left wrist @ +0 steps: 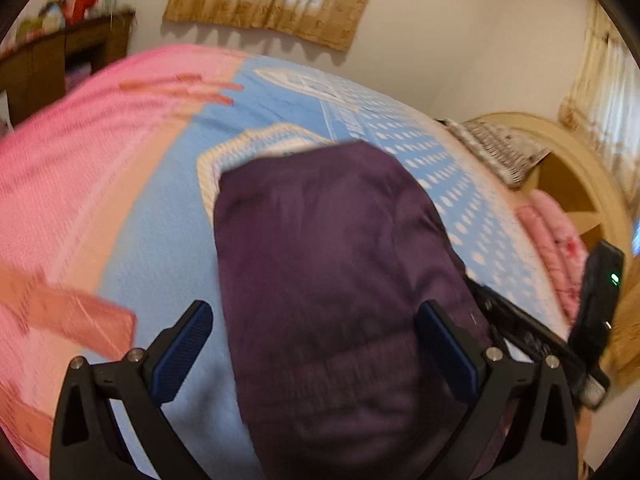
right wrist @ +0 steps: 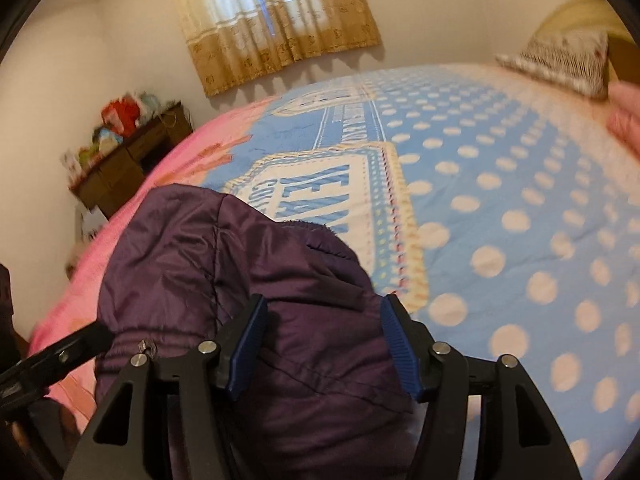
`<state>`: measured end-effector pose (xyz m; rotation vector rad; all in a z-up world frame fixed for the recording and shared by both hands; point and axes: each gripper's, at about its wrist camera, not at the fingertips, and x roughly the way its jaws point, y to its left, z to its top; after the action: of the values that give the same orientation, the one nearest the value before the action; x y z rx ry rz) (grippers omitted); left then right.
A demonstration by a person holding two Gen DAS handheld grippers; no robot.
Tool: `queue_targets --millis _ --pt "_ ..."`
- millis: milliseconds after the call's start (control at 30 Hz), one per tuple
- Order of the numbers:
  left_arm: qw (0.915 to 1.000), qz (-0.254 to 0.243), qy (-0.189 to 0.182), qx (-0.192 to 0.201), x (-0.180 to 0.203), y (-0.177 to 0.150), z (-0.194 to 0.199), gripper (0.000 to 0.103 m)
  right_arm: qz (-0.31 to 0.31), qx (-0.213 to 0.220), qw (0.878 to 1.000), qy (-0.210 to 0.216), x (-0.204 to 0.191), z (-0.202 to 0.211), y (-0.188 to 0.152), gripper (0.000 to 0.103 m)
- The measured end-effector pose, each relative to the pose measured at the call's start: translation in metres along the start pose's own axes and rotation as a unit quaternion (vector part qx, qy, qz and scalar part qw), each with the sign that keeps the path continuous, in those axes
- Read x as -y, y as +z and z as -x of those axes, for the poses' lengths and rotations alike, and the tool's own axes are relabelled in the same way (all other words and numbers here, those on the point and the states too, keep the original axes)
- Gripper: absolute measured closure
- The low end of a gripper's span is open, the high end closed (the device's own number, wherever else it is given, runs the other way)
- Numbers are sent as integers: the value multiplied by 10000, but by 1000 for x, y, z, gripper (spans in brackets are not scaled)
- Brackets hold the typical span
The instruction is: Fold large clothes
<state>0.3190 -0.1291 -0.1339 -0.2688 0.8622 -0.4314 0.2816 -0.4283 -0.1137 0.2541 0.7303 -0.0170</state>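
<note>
A dark purple padded jacket lies bunched on the bed, and it also shows in the right wrist view. My left gripper is open, its blue pads spread wide on either side of the jacket. My right gripper is open too, its fingers straddling a raised fold of the jacket. The right gripper's black body shows at the jacket's right side in the left wrist view. The left gripper's tip shows at the jacket's left in the right wrist view.
The bed has a blue polka-dot and pink cover. A patterned pillow and a folded pink blanket lie by the curved headboard. A dark wooden cabinet with clutter stands by the wall. Curtains hang behind.
</note>
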Motion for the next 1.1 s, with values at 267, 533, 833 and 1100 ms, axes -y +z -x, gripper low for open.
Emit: queue_targets --millis 267,533,833,1100 --pt "9940 458 -912 -383 -22 -16 -12 0 -628 -1151 9876 864 46 -30 8 16" --pt "9879 762 -1281 -432 -30 -18 -23 0 -1251 -1813 9527 2095 74 -66 2 16" --pt "9781 1094 -1739 -339 -46 -29 -27 0 -1439 -1781 9366 2651 80 -77 -11 13" --pt "9688 1343 -2045 -400 -60 -29 -41 0 -1487 -1790 9298 2852 94 -78 -13 11"
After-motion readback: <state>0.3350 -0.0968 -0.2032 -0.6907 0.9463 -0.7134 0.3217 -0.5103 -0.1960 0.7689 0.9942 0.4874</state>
